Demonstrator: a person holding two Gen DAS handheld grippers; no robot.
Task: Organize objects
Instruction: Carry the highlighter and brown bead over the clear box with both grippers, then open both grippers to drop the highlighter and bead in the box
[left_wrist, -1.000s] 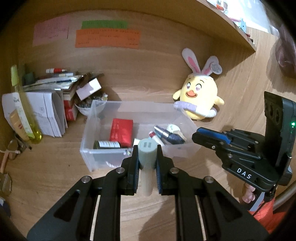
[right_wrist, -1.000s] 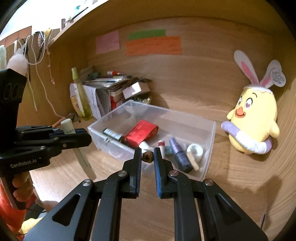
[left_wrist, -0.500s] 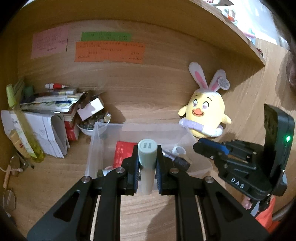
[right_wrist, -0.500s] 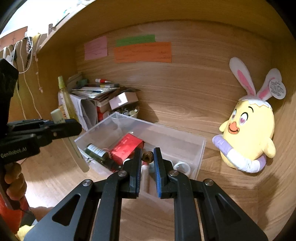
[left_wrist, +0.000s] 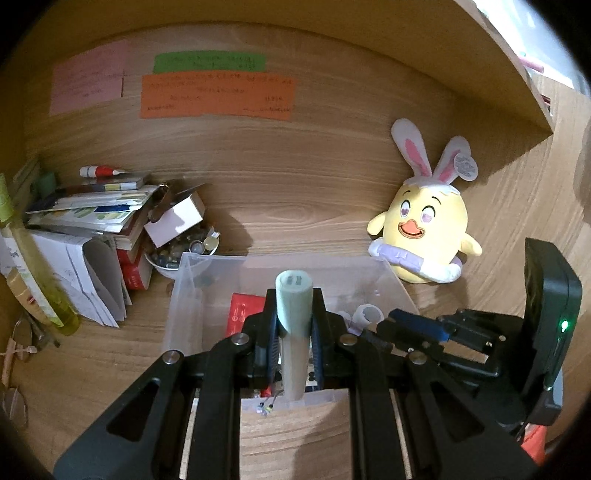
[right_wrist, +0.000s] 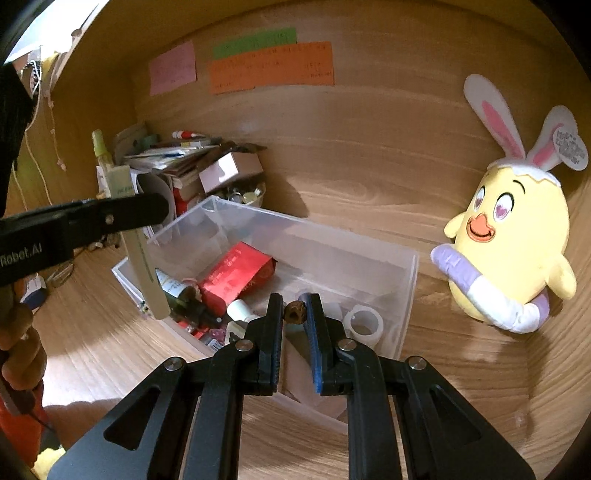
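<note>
A clear plastic bin (left_wrist: 192, 295) (right_wrist: 406, 280) stands on the wooden desk and holds a red box (right_wrist: 236, 277), a dark bottle (right_wrist: 177, 291), a white ring (right_wrist: 364, 321) and other small items. My left gripper (left_wrist: 294, 332) is shut on a pale green tube (left_wrist: 293, 325) and holds it upright over the bin's front edge; the tube also shows in the right wrist view (right_wrist: 142, 258). My right gripper (right_wrist: 295, 314) is shut on a small brown object (right_wrist: 294, 313) above the bin's near right part.
A yellow bunny-eared plush (left_wrist: 424, 225) (right_wrist: 513, 229) sits right of the bin against the back wall. A pile of books and papers (left_wrist: 92, 214), a white bowl of small items (left_wrist: 177, 254) and a yellow-green bottle (left_wrist: 33, 266) crowd the left.
Both grippers have moved forward and now hang over the bin, each still gripping its object. The right gripper has come closer beside the left one.
</note>
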